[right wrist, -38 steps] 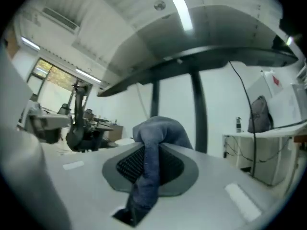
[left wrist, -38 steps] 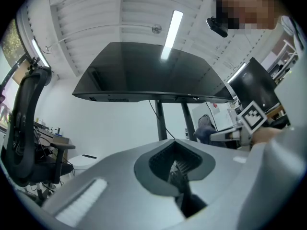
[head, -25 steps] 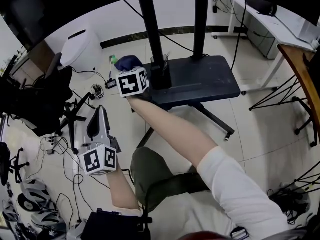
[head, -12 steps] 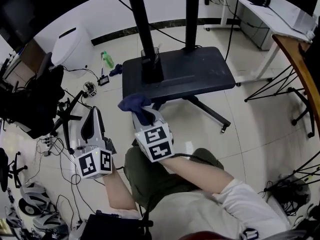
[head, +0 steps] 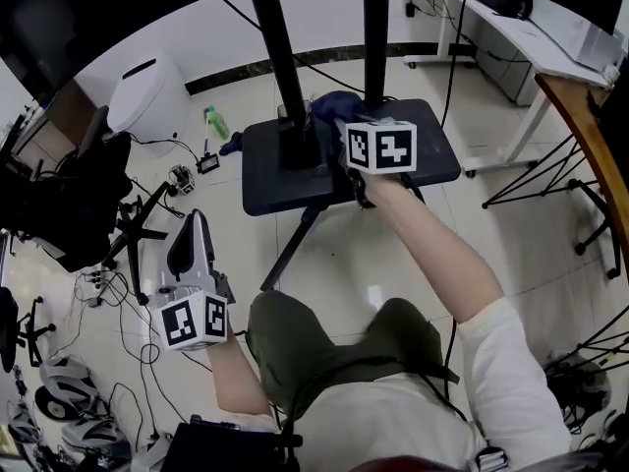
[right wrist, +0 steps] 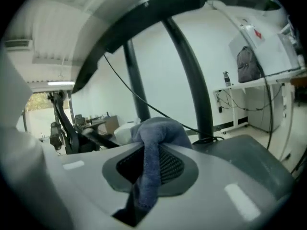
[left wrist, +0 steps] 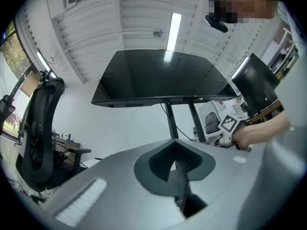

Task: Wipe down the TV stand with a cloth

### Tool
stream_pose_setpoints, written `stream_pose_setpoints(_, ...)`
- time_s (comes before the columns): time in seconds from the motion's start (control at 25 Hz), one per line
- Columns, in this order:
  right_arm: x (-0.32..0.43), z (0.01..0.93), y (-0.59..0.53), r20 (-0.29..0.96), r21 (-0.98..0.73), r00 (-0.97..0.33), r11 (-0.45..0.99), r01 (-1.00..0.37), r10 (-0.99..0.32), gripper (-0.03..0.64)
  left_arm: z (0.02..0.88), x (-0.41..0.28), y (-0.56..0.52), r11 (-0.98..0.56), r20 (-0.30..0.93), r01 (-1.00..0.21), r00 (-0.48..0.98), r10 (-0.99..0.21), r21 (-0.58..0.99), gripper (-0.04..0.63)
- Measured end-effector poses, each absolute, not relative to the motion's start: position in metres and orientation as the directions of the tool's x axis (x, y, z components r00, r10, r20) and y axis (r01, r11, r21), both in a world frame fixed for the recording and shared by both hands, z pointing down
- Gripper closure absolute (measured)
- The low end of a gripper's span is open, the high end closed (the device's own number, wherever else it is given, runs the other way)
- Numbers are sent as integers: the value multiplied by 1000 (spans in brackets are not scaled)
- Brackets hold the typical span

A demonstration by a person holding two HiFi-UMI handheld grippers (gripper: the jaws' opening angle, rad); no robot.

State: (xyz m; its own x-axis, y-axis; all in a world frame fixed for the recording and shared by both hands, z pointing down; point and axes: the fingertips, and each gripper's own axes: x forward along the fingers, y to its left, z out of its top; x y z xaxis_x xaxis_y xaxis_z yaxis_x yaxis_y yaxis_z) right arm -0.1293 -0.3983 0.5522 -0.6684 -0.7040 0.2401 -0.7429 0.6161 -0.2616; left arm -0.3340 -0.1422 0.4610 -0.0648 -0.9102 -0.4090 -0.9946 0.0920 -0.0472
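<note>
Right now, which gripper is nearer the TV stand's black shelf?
Right. The right gripper, shut on the blue cloth, is over the back of the shelf; the left gripper hangs over the floor, off its front-left corner.

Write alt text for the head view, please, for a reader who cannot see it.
Seen from above, the right gripper holds a dark blue cloth at the back of the black TV stand base, between its two poles. The left gripper hangs empty over the cable-strewn floor.
</note>
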Motion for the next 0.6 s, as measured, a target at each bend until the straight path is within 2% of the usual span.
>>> stream_pose_setpoints(0.08,-140,591,-436,396,-268,-624,565,-781,-674,557,460,-330,-145,85,-400,-995,-58,-915,-49,586)
stream_pose_setpoints(0.2,-147,616,-457,478,-240,-582,539,-807,-658,557,459,-323,-145,68,-395,-996,-41,-918,-55,586)
stream_pose_setpoints(0.28,-146,609,-440,450,-209,-612,590,-780,-650,557,458,-318,-148,59,-396,-997,-30,-918,-59,586)
stream_pose_setpoints(0.44,-125,583,-347,301,-137,-715,713,-688,-631,557,457,-318,-158,45,-407,-998,-24,-913,-43,586)
stream_pose_setpoints(0.6,-102,596,-254,227,-103,-765,767,-634,-602,557,458,-308,-172,19,-409,-998,5,-912,-55,586)
